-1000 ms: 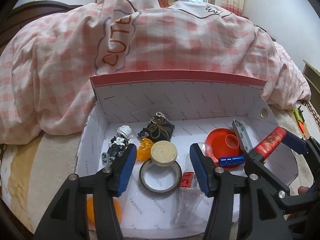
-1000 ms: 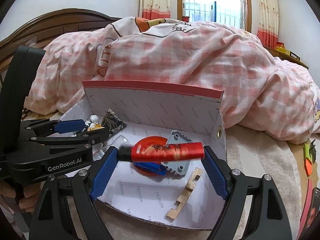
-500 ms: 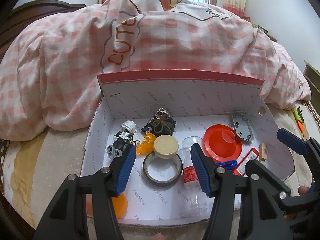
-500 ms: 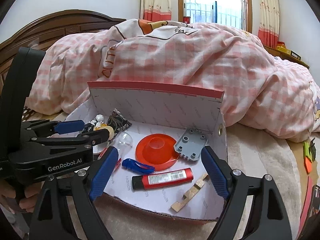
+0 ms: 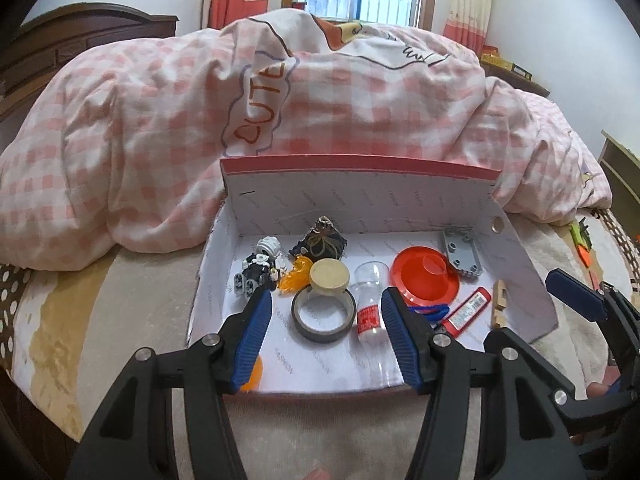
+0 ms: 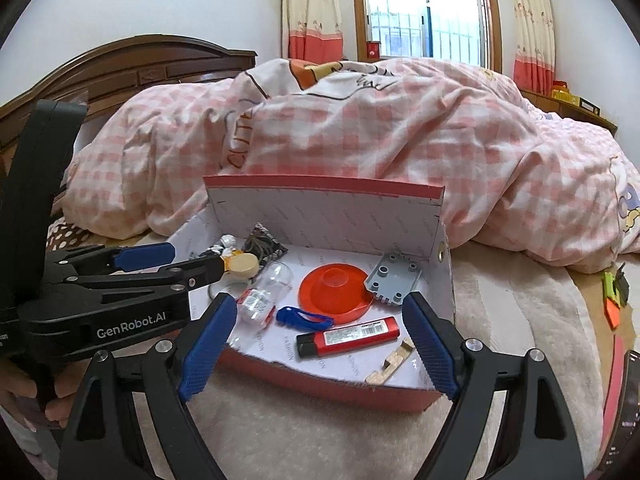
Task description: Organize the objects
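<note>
A red-and-white cardboard box (image 5: 360, 200) (image 6: 328, 216) lies on the bed with small things in it. A red lighter (image 6: 348, 336) (image 5: 466, 314) lies near its front right, beside a blue clip (image 6: 304, 318), a red plastic lid (image 6: 334, 292) (image 5: 424, 276), a grey brick plate (image 6: 394, 278) (image 5: 462, 254) and a wooden piece (image 6: 390, 362). A tape ring (image 5: 323, 316), a wooden disc (image 5: 330, 276), a clear bottle (image 5: 372, 312) and a toy figure (image 5: 260, 266) lie to the left. My left gripper (image 5: 326, 340) and my right gripper (image 6: 316, 344) are both open and empty at the box front.
A pink checked duvet (image 5: 280, 92) is heaped behind the box. A wooden headboard (image 6: 132, 68) stands at the far left. Small green and orange pieces (image 6: 614, 292) lie on the beige blanket (image 6: 516, 312) to the right. An orange piece (image 5: 254, 374) lies by the box's front left corner.
My right gripper opened and let go of the red lighter, which now lies in the box. Both grippers have drawn back from the box.
</note>
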The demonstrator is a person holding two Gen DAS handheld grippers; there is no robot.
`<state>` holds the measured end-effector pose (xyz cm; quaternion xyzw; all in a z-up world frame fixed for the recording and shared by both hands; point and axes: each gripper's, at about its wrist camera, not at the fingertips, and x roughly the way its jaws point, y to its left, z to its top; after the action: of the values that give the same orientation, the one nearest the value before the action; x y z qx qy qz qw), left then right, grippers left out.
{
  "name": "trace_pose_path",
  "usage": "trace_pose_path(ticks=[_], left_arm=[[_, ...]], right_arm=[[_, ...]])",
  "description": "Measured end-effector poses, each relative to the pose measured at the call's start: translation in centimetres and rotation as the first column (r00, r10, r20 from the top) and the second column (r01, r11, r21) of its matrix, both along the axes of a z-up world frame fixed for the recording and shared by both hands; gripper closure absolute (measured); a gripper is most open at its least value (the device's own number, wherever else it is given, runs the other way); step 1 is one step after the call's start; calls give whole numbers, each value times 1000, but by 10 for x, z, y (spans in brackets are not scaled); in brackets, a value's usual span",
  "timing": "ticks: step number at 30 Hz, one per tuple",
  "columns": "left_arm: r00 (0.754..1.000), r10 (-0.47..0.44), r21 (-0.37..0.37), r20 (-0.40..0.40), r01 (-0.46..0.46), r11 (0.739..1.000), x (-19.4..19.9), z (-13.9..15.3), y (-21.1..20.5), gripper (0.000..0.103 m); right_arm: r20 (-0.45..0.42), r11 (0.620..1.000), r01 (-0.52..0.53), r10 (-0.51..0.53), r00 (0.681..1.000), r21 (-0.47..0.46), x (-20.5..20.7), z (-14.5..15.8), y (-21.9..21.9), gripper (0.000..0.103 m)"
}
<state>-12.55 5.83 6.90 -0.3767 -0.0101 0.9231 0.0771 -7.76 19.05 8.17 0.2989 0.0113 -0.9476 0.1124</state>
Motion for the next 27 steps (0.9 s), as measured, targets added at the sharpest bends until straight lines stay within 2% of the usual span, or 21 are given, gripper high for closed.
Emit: trace_pose_path(ticks=[11,20,27], left_arm=[[999,16,-11,31,-16,1000,32,-3,-4,46],[997,0,-8,72,0,1000,54,-15,1,46],[993,-4,-15,118,6,1000,57,-31,6,46]], right_arm=[[49,1000,-4,4,999,8,30,1,-6,16],[120,1000,-2,-1,993,30,48,-22,-9,16],[165,1000,8,-12,986,28,51,-39,-10,16]])
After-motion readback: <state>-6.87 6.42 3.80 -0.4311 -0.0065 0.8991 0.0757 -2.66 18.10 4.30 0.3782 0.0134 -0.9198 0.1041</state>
